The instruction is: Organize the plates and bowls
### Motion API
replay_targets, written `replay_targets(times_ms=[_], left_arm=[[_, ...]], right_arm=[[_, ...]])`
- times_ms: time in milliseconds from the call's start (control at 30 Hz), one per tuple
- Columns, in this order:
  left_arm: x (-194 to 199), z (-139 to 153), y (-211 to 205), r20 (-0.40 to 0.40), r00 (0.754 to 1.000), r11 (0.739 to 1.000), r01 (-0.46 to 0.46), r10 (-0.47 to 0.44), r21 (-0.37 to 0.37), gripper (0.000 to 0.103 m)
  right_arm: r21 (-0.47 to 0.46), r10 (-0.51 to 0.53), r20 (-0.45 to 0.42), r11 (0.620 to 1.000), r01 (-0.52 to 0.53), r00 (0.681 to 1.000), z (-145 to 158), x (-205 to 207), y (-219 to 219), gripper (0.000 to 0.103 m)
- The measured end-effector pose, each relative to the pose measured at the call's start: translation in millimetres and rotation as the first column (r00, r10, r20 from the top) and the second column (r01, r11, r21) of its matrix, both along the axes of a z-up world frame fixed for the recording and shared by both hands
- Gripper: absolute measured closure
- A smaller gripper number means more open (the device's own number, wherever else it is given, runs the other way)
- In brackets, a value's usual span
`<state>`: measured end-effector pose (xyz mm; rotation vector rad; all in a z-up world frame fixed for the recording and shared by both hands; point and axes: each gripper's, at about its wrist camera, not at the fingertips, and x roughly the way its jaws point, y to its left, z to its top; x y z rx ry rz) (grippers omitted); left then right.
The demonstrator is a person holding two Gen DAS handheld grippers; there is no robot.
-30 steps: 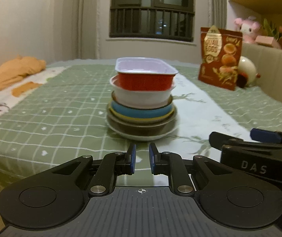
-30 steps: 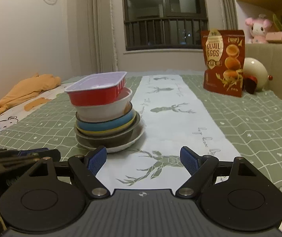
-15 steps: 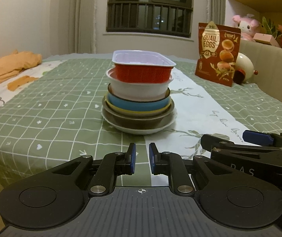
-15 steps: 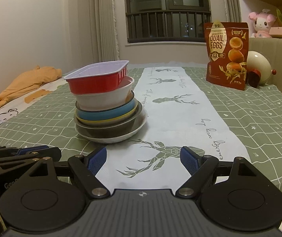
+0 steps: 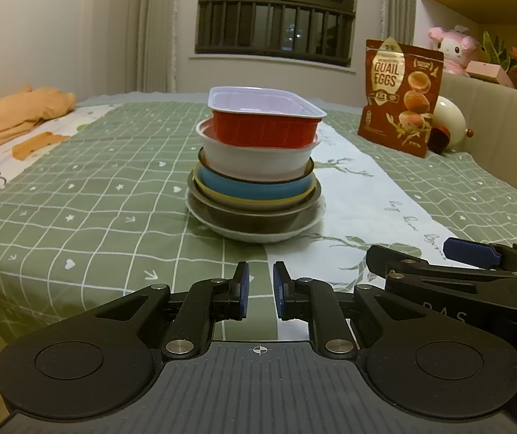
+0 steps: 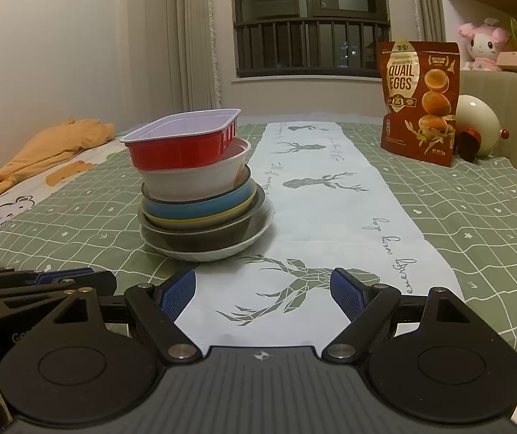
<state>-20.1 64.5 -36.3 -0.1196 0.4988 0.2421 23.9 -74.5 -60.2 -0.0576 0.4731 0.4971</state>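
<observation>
Open checked cloth lies all round the stack point(image 5: 256, 177), which sits well in from the surface point(image 5: 77, 195) edge: red tray point(image 5: 263, 128) on white bowl point(image 5: 258, 161), blue, yellow and dark bowls, white plate point(image 5: 258, 233). Left gripper point(image 5: 257, 291) nearly closed, empty; right gripper point(image 6: 262, 291) wide apart, empty. Quail-egg bag point(image 6: 419, 103) stands far right

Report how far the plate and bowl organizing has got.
Done, by the look of it: the dishes sit in one stack on the green cloth, red tray on top, white plate at the bottom. In hand: nothing. The left hand-held gripper is shut and empty; the right hand-held gripper is open and empty. Left: no loose dishes are visible.
</observation>
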Motion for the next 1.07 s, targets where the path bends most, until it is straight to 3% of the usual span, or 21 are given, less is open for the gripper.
replay_targets(times_ms=[800, 967, 1067], left_arm=[[-0.7, 0.6, -0.4, 0.006, 1.0, 1.0, -0.009, 0.009, -0.006, 0.086], [-0.8, 1.0, 2.1, 0.03, 1.0, 1.0, -0.003, 0.003, -0.026, 0.086], [8.1, -1.3, 14.4, 0.011, 0.999, 0.997, -0.05, 0.051, -0.055, 0.086]], right_arm=[[0.0, 0.002, -0.001, 1.0, -0.002, 1.0, -1.2, -0.4, -0.2, 0.021], [-0.002, 0.006, -0.004, 1.0, -0.006, 1.0, -2.2, 0.5, 0.9, 0.021], [0.01, 0.006, -0.013, 1.0, -0.006, 1.0, -2.1, 3.1, -0.4, 0.021]])
